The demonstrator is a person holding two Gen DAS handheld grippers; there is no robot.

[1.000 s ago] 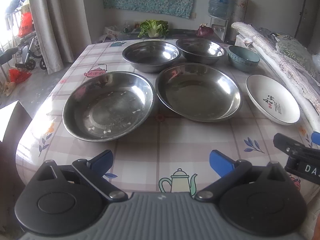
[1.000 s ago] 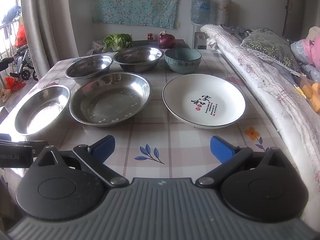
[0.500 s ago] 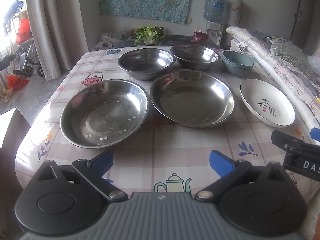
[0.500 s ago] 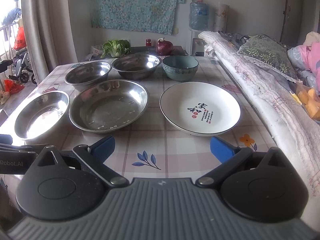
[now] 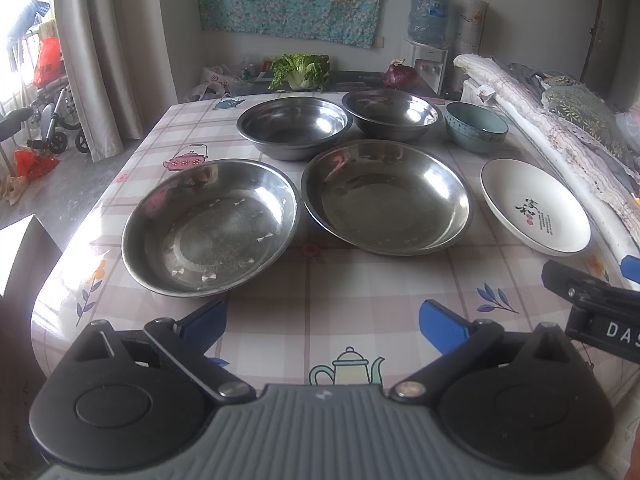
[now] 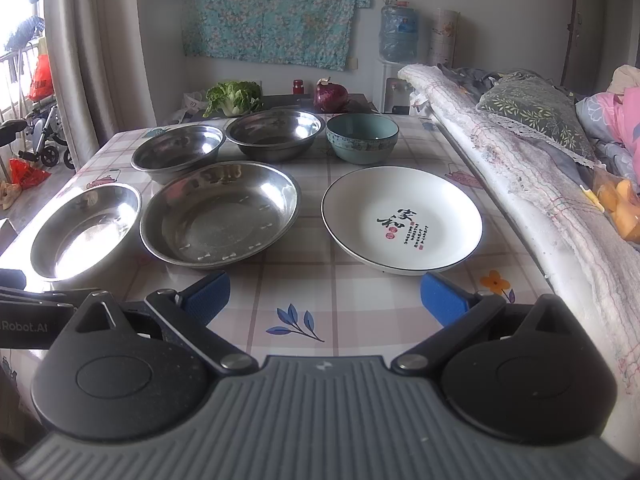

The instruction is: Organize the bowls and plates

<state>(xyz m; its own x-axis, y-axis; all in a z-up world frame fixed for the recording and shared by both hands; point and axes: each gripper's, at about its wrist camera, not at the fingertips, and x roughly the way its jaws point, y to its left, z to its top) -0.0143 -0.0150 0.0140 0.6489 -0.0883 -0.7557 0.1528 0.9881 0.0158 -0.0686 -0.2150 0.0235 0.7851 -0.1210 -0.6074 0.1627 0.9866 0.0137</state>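
Two shallow steel plates lie side by side, the left one [image 5: 212, 226] [image 6: 86, 230] and the right one [image 5: 386, 196] [image 6: 220, 214]. Behind them stand two steel bowls, left [image 5: 294, 126] [image 6: 178, 154] and right [image 5: 390, 114] [image 6: 274, 134]. A teal ceramic bowl [image 5: 476, 126] [image 6: 362, 138] stands at the back right. A white plate with Chinese writing [image 5: 534, 212] [image 6: 402, 218] lies in front of it. My left gripper [image 5: 322, 326] is open and empty above the near table edge. My right gripper [image 6: 324, 298] is open and empty, just short of the white plate.
The checked tablecloth [image 5: 360, 292] covers the table. A folded blanket [image 6: 520, 184] runs along the right edge. A cabbage [image 6: 234, 98] and a red onion [image 6: 330, 96] sit on a dark surface behind the table. The right gripper's body [image 5: 600, 312] shows at the left wrist view's right.
Both grippers have risen and pulled back a little, so the dishes sit lower and smaller in view. No dish has moved. Both stay open.
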